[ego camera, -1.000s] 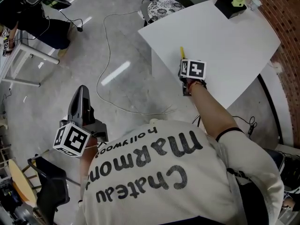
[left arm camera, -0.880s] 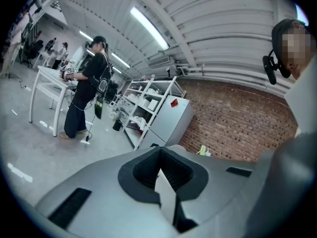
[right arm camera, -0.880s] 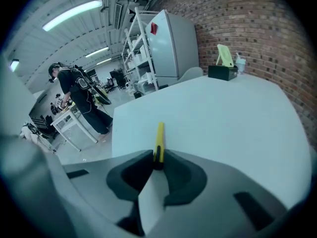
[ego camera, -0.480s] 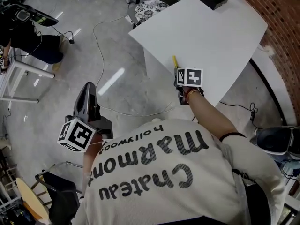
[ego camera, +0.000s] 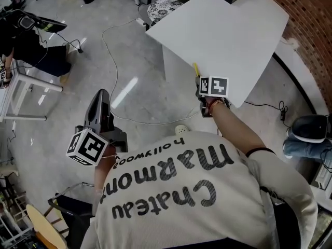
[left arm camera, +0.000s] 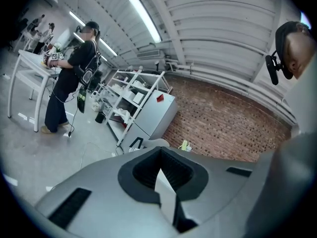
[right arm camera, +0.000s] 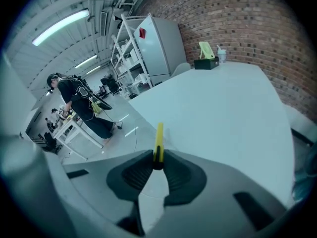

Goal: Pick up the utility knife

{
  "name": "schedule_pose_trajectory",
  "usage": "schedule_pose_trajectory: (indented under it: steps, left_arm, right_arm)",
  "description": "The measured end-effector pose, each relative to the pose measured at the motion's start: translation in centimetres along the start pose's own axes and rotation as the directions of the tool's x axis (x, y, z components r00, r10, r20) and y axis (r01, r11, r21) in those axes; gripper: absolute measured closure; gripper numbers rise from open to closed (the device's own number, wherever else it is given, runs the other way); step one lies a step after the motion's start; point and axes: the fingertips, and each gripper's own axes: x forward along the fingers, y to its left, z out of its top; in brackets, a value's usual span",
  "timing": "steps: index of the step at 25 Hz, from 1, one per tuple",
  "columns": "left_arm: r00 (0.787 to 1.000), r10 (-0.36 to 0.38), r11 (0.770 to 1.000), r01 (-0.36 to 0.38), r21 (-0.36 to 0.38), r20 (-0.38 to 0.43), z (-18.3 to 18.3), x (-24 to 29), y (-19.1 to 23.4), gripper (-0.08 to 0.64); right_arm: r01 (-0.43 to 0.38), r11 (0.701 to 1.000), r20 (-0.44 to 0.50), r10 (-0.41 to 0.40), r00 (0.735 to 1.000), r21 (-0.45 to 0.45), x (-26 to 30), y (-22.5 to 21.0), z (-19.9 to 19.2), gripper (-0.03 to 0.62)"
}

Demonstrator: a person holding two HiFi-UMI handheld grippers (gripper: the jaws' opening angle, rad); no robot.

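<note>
1. The slim yellow utility knife (right arm camera: pixel 159 139) with a dark groove sticks forward from the right gripper (right arm camera: pixel 157 163), whose jaws are clamped on its rear end.
2. It is by the edge of the white table (right arm camera: pixel 223 108).
3. The jaws of the left gripper (left arm camera: pixel 159 156) are together, with nothing between them.

White table with a few things at one corner

The white table (ego camera: pixel 228 30) stands on a grey concrete floor (ego camera: pixel 62 123), its far edge near a brick wall. At its far corner sits a black box (right arm camera: pixel 207 63) with a yellow-green object (right arm camera: pixel 205 49) upright on top. A small pale container (right arm camera: pixel 221 55) stands just beside the box.
</note>
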Motion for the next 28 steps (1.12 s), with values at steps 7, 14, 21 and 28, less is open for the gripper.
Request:
schedule_pose_trajectory:
  steps: [7,14,21,28]
  left_arm:
    - [1.0,-0.031,0.999,0.031,-0.014,-0.006,0.3,-3.9,1.7,0.56]
    - [0.998,-0.059,0.998,0.059,-0.003,-0.006,1.3,-8.0,3.3,0.56]
    - [0.994,-0.11,0.994,0.11,0.005,-0.017,0.8,-11.2,3.7,0.56]
    - [0.993,-0.121,0.993,0.121,-0.002,-0.018,0.4,-15.8,5.4,0.56]
  right_arm:
    - [0.02,0.999,0.029,-0.022,0.999,0.04,-2.7,2.2,-2.9,0.523]
    - [0.003,0.993,0.07,-0.011,0.998,0.117,-6.0,5.6,-6.3,0.523]
    - [-0.045,0.986,0.135,0.024,0.991,0.158,-8.9,9.4,-8.8,0.523]
    - [-0.12,0.978,0.229,0.08,0.97,0.169,-13.1,14.2,-10.0,0.523]
